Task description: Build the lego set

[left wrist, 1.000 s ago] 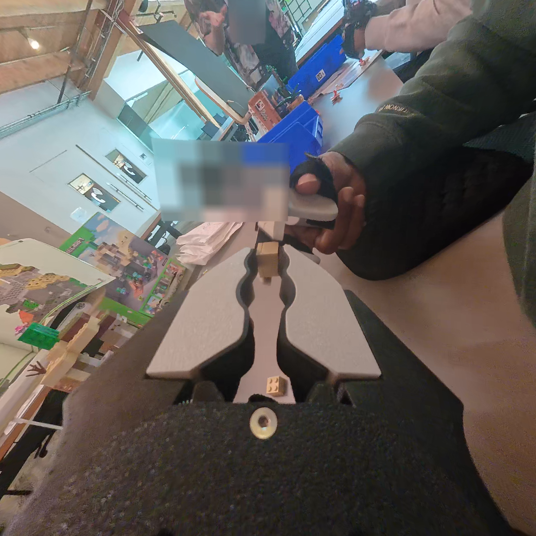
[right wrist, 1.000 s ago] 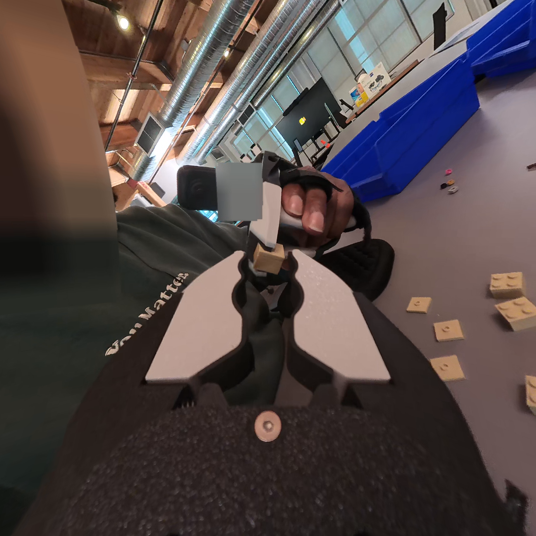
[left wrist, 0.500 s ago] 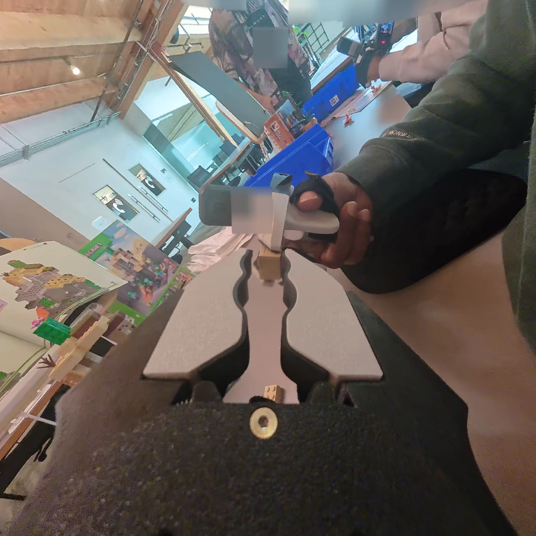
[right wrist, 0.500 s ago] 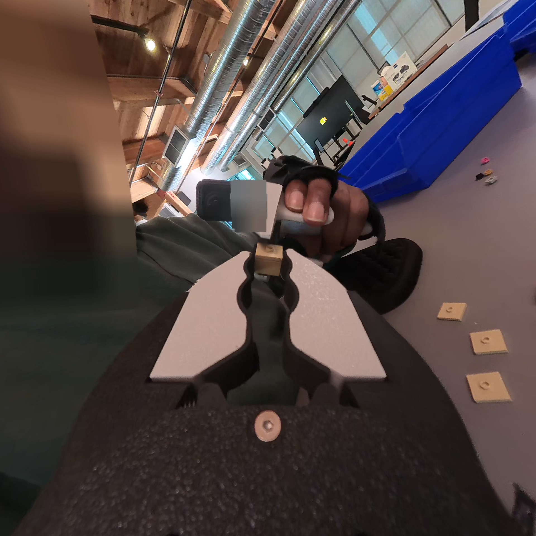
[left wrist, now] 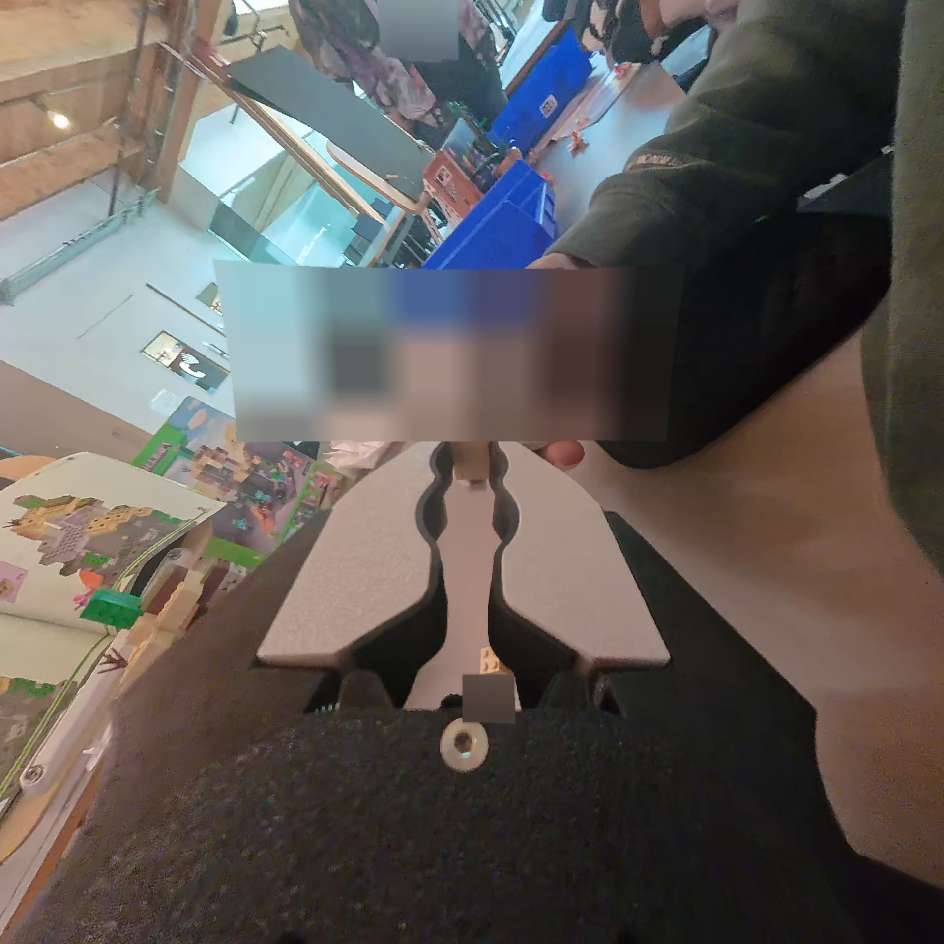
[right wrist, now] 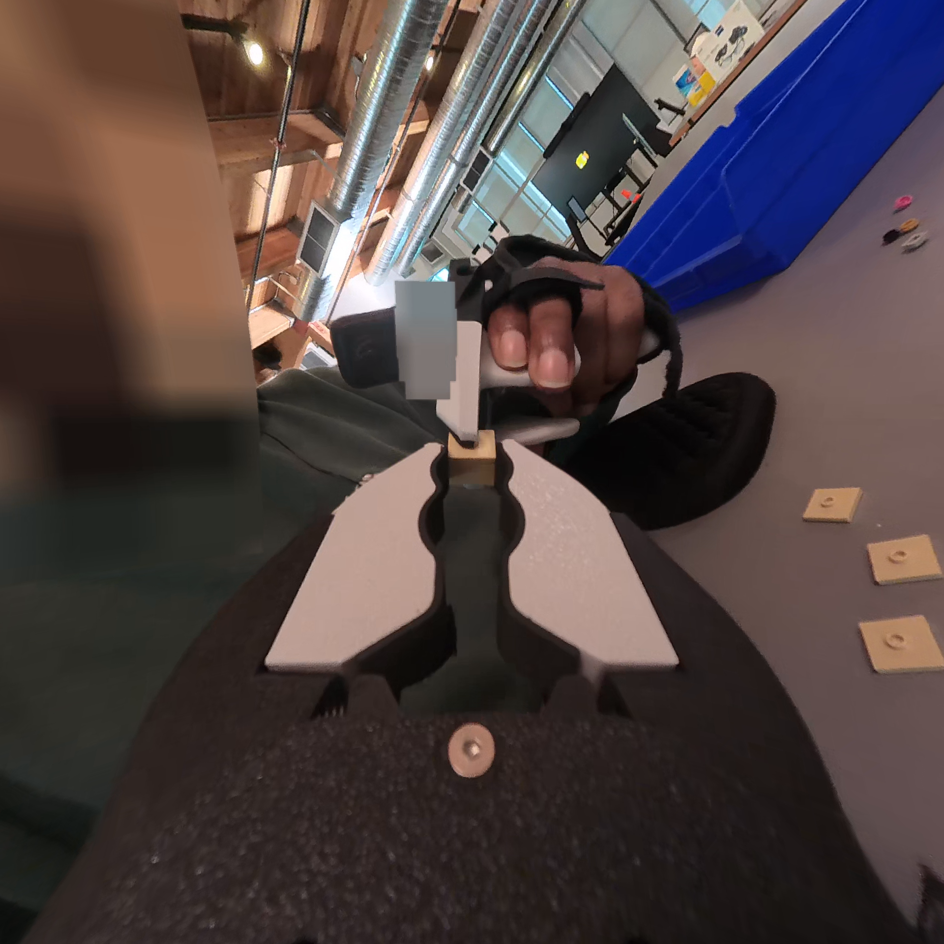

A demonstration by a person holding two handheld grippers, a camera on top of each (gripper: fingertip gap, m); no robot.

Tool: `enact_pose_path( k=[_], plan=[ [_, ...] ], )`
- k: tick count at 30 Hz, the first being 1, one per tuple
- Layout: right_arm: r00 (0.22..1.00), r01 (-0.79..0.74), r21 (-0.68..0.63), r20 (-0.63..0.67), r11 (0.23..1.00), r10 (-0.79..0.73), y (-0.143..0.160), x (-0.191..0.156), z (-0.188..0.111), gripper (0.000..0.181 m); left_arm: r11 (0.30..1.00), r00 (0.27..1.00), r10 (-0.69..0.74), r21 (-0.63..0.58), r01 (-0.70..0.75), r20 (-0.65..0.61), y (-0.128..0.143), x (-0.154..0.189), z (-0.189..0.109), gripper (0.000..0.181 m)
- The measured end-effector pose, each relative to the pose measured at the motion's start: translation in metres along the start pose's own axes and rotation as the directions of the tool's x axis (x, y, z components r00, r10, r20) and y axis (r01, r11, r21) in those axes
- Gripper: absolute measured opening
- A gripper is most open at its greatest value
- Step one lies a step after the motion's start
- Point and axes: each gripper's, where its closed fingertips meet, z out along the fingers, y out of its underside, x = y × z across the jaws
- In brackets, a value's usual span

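Pinching one tan brick (right wrist: pixel 471 458) together, both hand-held grippers (left wrist: pixel 471 467) (right wrist: pixel 470 462) meet; only the right wrist view shows loose tan plates (right wrist: pixel 904 558) on the table (right wrist: pixel 766 587)

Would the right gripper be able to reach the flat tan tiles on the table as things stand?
Probably not right away: the right gripper is shut on a tan brick that the left gripper also touches. The tan tiles themselves lie uncovered beside it.

Blue storage bins (right wrist: pixel 797 168) stand on the grey table (right wrist: pixel 817 408); silver ceiling ducts (right wrist: pixel 388 122) run above the bins.
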Motion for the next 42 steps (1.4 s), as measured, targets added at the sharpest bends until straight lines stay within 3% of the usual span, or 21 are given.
enact_pose_path(
  k=[8, 13, 16, 19, 24, 27, 29, 32, 36, 42],
  plan=[
    [0.999, -0.045, -0.033, -0.014, 0.998, 0.045, 0.013, 0.005, 0.0, 0.017, 0.997, 0.992, -0.076, 0.003, 0.077, -0.105, 0.003, 0.015, -0.001, 0.015],
    [0.999, -0.023, 0.044, -0.033, 0.999, 0.024, 0.004, 0.009, -0.006, 0.017, 0.965, 0.966, -0.258, 0.052, 0.259, -0.033, 0.011, 0.007, 0.002, 0.02],
    [0.994, 0.083, 0.096, -0.084, 0.992, -0.075, -0.003, 0.009, -0.014, 0.017, 0.91, 0.912, -0.409, 0.067, 0.41, -0.028, 0.015, -0.003, -0.004, 0.026],
    [0.961, 0.256, 0.159, -0.144, 0.954, -0.234, -0.016, 0.004, -0.018, 0.017, 0.807, 0.811, -0.583, 0.082, 0.585, -0.051, 0.017, -0.01, -0.007, 0.025],
    [0.826, 0.536, 0.131, -0.283, 0.834, -0.487, -0.026, -0.002, -0.017, 0.017, 0.578, 0.598, -0.785, 0.158, 0.801, -0.16, 0.004, -0.018, -0.005, 0.025],
    [0.74, 0.637, 0.062, -0.329, 0.768, -0.587, -0.022, -0.002, -0.013, 0.016, 0.522, 0.546, -0.811, 0.159, 0.838, -0.211, -0.001, -0.016, -0.002, 0.025],
    [0.637, 0.722, -0.018, -0.373, 0.692, -0.674, -0.02, 0.0, -0.013, 0.016, 0.471, 0.494, -0.834, 0.149, 0.869, -0.245, -0.003, -0.016, -0.002, 0.024],
    [0.412, 0.827, -0.199, -0.42, 0.525, -0.809, -0.014, 0.005, -0.012, 0.017, 0.363, 0.375, -0.877, 0.096, 0.927, -0.301, -0.002, -0.013, -0.002, 0.025],
    [0.189, 0.855, -0.382, -0.403, 0.352, -0.895, -0.007, 0.012, -0.009, 0.017, 0.218, 0.205, -0.919, -0.003, 0.976, -0.338, 0.004, -0.004, 0.001, 0.027],
    [0.043, 0.828, -0.513, -0.344, 0.226, -0.938, 0.0, 0.02, -0.011, 0.017, 0.129, 0.084, -0.928, -0.102, 0.986, -0.362, 0.009, 0.008, 0.002, 0.016]
  ],
)
